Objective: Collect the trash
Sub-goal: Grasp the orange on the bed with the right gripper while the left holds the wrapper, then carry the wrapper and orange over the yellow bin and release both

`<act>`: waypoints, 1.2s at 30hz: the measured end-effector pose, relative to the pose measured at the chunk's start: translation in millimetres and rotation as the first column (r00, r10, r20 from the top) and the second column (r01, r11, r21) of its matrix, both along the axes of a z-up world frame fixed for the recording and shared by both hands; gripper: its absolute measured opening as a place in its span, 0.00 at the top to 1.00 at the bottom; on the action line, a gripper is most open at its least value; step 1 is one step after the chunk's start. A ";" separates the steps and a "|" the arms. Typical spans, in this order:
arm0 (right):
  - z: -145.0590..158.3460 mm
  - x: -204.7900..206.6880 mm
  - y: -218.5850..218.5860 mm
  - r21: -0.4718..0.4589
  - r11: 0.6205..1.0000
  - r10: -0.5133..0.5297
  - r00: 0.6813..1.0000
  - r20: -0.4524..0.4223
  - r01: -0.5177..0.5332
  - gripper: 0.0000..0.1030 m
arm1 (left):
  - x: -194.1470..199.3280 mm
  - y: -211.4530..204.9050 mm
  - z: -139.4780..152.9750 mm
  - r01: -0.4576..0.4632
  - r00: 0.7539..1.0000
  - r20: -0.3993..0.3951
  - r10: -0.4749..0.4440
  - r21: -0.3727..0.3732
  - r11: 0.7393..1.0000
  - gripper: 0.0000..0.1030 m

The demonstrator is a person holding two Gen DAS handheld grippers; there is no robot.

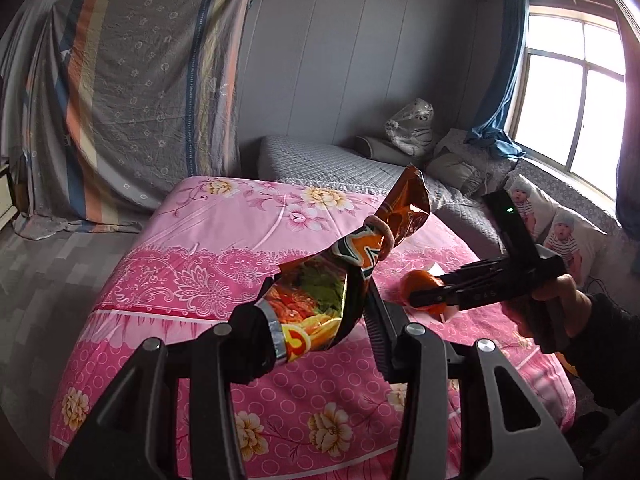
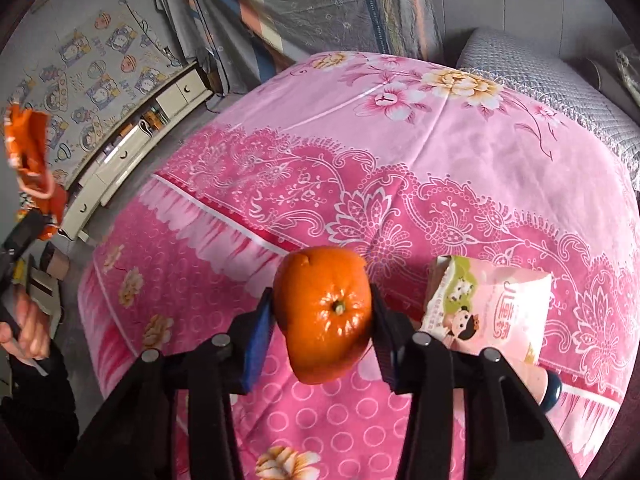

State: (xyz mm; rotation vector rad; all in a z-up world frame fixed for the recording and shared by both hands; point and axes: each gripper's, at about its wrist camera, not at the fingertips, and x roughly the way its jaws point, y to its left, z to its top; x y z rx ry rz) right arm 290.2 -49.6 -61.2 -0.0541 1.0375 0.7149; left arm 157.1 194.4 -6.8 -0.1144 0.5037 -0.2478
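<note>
My left gripper [image 1: 316, 312] is shut on an orange snack bag [image 1: 344, 280], twisted and tied with a rubber band, held up above the pink bed [image 1: 200, 264]. The bag also shows at the left edge of the right wrist view [image 2: 30, 152]. My right gripper [image 2: 322, 320] is shut on an orange [image 2: 326, 312] and holds it above the bed; it also shows in the left wrist view [image 1: 430, 300] to the right of the bag. A pink and white snack packet [image 2: 488, 308] lies on the bed just right of the orange.
A grey quilted bed [image 1: 320, 160] with pillows and a wrapped bundle [image 1: 412, 126] stands beyond the pink bed, below a window [image 1: 568, 92]. A sheet-covered cabinet [image 1: 132, 100] stands at the far left. A low white drawer unit [image 2: 132, 148] lines the wall.
</note>
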 end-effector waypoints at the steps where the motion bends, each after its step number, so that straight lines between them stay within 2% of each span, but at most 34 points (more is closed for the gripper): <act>1: 6.4 -7.1 -4.1 0.024 1.000 0.008 1.000 -0.006 -0.007 0.59 | -1.1 -2.7 0.0 -0.031 1.000 0.003 0.031 0.022 0.999 0.61; 9: 34.8 -65.7 -50.8 0.176 0.984 0.020 0.999 -0.047 -0.012 0.59 | -8.7 -39.6 1.5 -0.104 0.995 0.018 0.103 0.038 0.994 0.61; 16: 55.6 -107.1 -115.1 0.260 0.962 -0.087 0.996 0.002 0.083 0.59 | -8.3 -95.2 10.6 -0.007 1.000 0.012 0.007 0.025 1.000 0.61; 22: 65.6 -132.8 -177.8 0.310 0.931 -0.213 0.976 0.034 0.192 0.59 | -6.1 -145.9 17.2 0.101 0.995 0.009 -0.101 0.015 0.995 0.61; 28: 72.5 -158.4 -249.7 0.346 0.882 -0.363 0.930 0.066 0.320 0.59 | -8.2 -204.4 24.3 0.210 0.977 0.018 -0.212 0.062 0.976 0.61; 36: 73.6 -195.2 -331.0 0.376 0.791 -0.551 0.829 0.094 0.483 0.59 | -10.4 -281.9 27.3 0.358 0.932 0.016 -0.362 0.100 0.928 0.61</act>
